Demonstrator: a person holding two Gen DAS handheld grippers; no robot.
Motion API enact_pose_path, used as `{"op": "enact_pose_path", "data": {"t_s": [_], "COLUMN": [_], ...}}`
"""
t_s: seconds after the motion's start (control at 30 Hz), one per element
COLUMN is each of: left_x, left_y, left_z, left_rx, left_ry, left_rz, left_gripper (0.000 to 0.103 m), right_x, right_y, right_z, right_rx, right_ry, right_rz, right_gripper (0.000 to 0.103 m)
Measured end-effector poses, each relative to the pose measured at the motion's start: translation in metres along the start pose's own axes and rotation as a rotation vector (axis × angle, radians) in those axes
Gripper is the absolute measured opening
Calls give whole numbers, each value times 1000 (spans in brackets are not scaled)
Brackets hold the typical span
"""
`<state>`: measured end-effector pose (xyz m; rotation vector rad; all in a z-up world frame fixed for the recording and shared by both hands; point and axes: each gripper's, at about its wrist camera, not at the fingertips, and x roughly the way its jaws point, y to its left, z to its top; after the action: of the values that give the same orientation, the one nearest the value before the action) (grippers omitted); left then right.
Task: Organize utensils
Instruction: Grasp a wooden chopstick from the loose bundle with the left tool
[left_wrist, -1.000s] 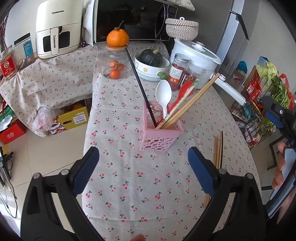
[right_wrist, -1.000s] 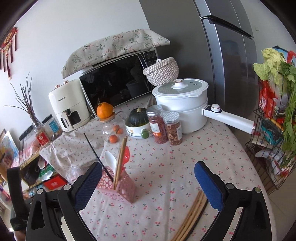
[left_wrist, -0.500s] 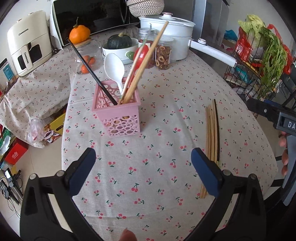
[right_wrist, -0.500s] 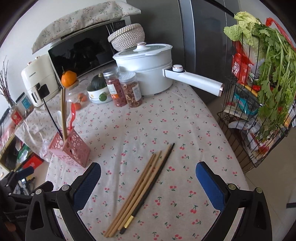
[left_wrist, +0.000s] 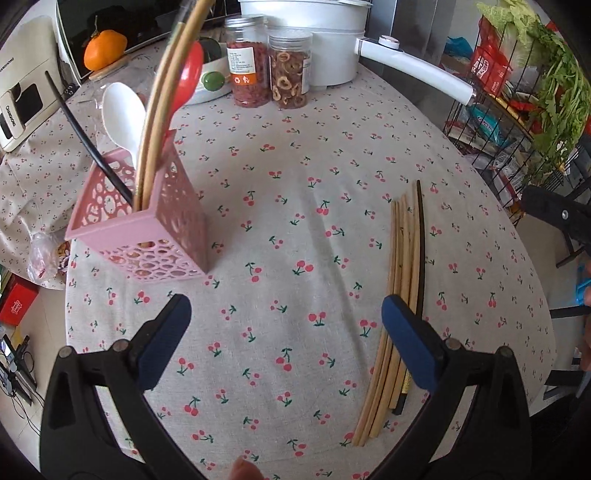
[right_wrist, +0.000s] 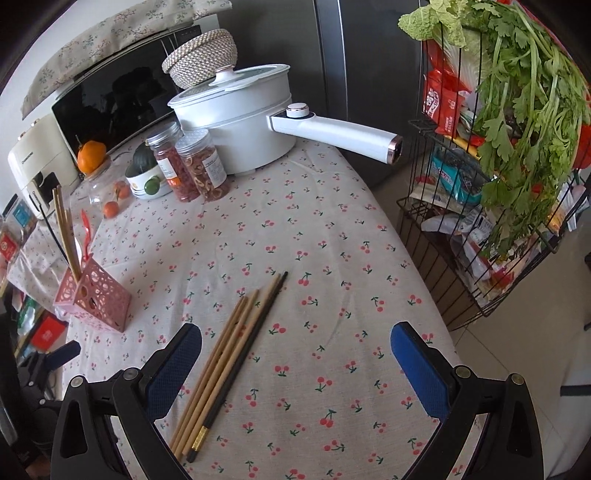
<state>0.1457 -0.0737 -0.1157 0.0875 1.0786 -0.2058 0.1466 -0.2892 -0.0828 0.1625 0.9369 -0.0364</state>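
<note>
Chopsticks lie bundled on the cherry-print surface, right of the pink holder with its spoons and sticks. Left gripper and right gripper hover above, fingers spread wide, holding nothing.

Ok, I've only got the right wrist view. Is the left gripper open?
Observer: Yes, the left gripper is open. Its jaws have just been opening, and only tablecloth shows between them.
Operator: Anything in the holder that I'm missing?
Observer: A white spoon stands in it, bowl up.
Operator: Whose hand is near?
Observer: A fingertip shows at the bottom edge of the left view.
</note>
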Motion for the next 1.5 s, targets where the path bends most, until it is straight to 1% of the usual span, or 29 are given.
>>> {"op": "enact_pose_path", "data": {"t_s": [0.2, 0.3, 0.4, 0.5, 0.57, 0.63, 0.7, 0.73, 0.77, 0.8, 0.83, 0.87, 0.9, 0.97, 1.03, 1.1, 1.17, 1.2, 1.23, 1.27, 1.3, 1.33, 1.4, 1.5], "left_x": [34, 45, 55, 61, 61, 61, 64, 65, 68, 70, 71, 70, 70, 70, 70, 71, 73, 73, 74, 76, 75, 76, 74, 64], "left_y": [-25, -33, -38, -38, -37, -39, -45, -47, -51, -53, -56, -59, -60, -61, -63, -67, -75, -78, -80, -82, -84, -82, -74, -57], "left_z": [17, 25, 31, 35, 37, 40, 41, 40, 41, 41, 42, 42, 43, 44, 44, 44, 44, 44, 43, 44, 43, 44, 42, 35], "left_rx": [4, 3, 3, -33, -71, -81, -63, -54, -46, -38, -23, -9, -5, -12, -14, -1, 27, 47, 71, 106, 138, 143, 109, 85], "left_ry": [63, 91, 130, 147, 133, 129, 138, 144, 151, 162, 157, 152, 152, 158, 168, 169, 168, 164, 160, 155, 147, 151, 162, 140], "left_rz": [-23, -28, -40, -68, -98, -112, -122, -120, -117, -113, -92, -90, -104, -126, -154, -154, -133, -121, -108, -68, -41, -39, -46, -71], "left_gripper": [102, 102, 102, 102, 102, 100, 93, 84, 72, 66, 62, 57, 55, 45, 43, 40, 34, 33, 29, 15, 12, 10, 10, 10], "right_x": [10, 15, 15, 18, 19, 21, 20, 19, 18, 18, 18, 17, 17, 17, 18, 18, 18, 19, 19, 20, 21, 23, 28, 36], "right_y": [-15, -20, -24, -29, -36, -41, -44, -44, -44, -45, -45, -46, -46, -47, -47, -47, -47, -47, -47, -46, -46, -45, -43, -36], "right_z": [5, 7, 10, 13, 15, 16, 17, 17, 17, 17, 18, 18, 18, 18, 18, 17, 16, 16, 16, 16, 16, 15, 14, 11], "right_rx": [10, -8, -33, -26, 6, 31, 38, 38, 39, 40, 44, 48, 52, 59, 63, 64, 65, 65, 65, 64, 63, 61, 56, 29], "right_ry": [45, 62, 60, 78, 91, 100, 100, 98, 95, 94, 93, 93, 94, 96, 100, 105, 106, 108, 110, 112, 115, 120, 134, 162], "right_rz": [-42, -50, -67, -48, -23, -7, -4, -8, -12, -12, -9, -5, -2, 2, 7, 11, 10, 9, 8, 9, 10, 8, 6, 6], "right_gripper": [103, 103, 103, 103, 103, 103, 103, 103, 103, 103, 103, 103, 103, 103, 103, 103, 103, 103, 103, 103, 103, 103, 103, 103]}}
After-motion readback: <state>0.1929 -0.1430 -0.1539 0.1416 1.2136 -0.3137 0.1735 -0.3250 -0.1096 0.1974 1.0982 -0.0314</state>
